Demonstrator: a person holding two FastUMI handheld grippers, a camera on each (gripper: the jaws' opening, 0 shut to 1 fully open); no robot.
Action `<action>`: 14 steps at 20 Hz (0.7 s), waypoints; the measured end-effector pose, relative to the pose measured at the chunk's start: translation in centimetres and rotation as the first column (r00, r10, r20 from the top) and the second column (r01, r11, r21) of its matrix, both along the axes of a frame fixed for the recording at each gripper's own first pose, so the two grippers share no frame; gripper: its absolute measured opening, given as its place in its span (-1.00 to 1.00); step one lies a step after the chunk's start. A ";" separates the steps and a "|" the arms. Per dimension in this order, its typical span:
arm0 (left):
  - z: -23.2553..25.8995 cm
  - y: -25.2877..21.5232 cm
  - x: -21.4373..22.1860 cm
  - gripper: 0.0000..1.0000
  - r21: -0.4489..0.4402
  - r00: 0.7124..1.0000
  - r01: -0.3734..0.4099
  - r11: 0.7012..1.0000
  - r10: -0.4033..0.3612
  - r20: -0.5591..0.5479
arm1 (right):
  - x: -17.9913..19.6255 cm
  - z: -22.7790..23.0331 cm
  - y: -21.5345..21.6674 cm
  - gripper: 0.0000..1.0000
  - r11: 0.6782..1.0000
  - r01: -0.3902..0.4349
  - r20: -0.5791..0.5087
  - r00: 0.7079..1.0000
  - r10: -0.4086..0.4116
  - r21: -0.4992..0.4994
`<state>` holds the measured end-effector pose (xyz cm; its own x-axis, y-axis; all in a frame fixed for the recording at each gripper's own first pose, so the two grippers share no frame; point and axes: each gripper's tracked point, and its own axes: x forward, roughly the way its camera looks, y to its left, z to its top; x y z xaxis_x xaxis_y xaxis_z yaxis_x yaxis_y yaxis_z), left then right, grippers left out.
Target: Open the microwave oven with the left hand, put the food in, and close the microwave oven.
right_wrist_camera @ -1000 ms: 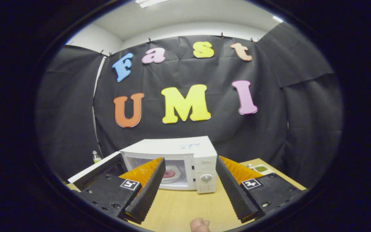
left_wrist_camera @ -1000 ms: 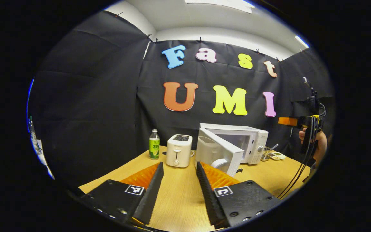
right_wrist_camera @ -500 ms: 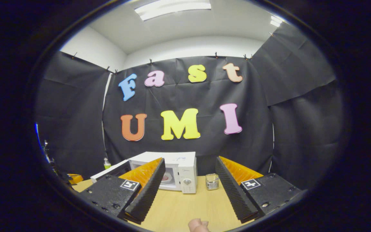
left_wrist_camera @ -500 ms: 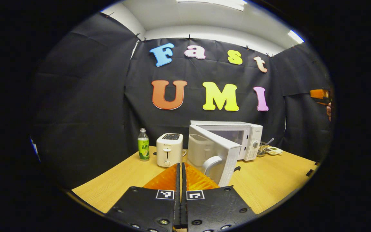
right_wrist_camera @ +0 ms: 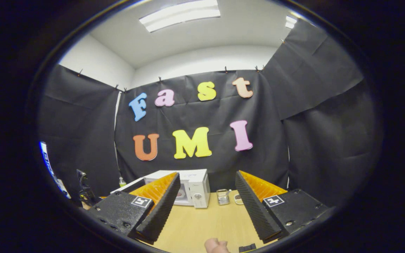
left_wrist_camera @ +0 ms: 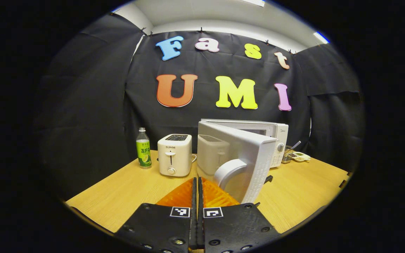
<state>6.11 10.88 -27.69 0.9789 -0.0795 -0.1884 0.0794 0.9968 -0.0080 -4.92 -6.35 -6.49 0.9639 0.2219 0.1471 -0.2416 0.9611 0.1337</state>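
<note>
1. Tabletop [left_wrist_camera: 125, 196]: light wood, carrying everything below, with the microwave oven as landmark.
2. Microwave oven [left_wrist_camera: 276, 131]: white, at the back of the tabletop, door [left_wrist_camera: 239, 158] swung wide open toward the left gripper view, curved handle [left_wrist_camera: 229, 170] facing out. Farther off in the right gripper view [right_wrist_camera: 197, 184], cavity open.
3. Toaster [left_wrist_camera: 174, 158]: white, just left of the microwave oven's open door.
4. Left gripper [left_wrist_camera: 197, 189]: low and in front of the open door, fingers pressed together, holding nothing.
5. Right gripper [right_wrist_camera: 206, 191]: well back from the microwave oven, fingers spread wide, nothing between them.
6. Bottle [left_wrist_camera: 143, 149]: green label, left of the toaster, farther from the microwave oven.
7. Food [right_wrist_camera: 179, 192]: pink and round on a pale plate, inside the microwave oven's cavity, partly hidden by a finger.
8. Small glass container [right_wrist_camera: 222, 196]: just right of the microwave oven.
</note>
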 end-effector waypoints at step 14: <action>-2.2 -10.2 3.2 -1.00 -0.049 0.984 0.179 0.983 -0.180 -0.013 | -2.7 0.3 -4.4 1.00 0.999 0.036 0.061 0.998 -0.033 -0.038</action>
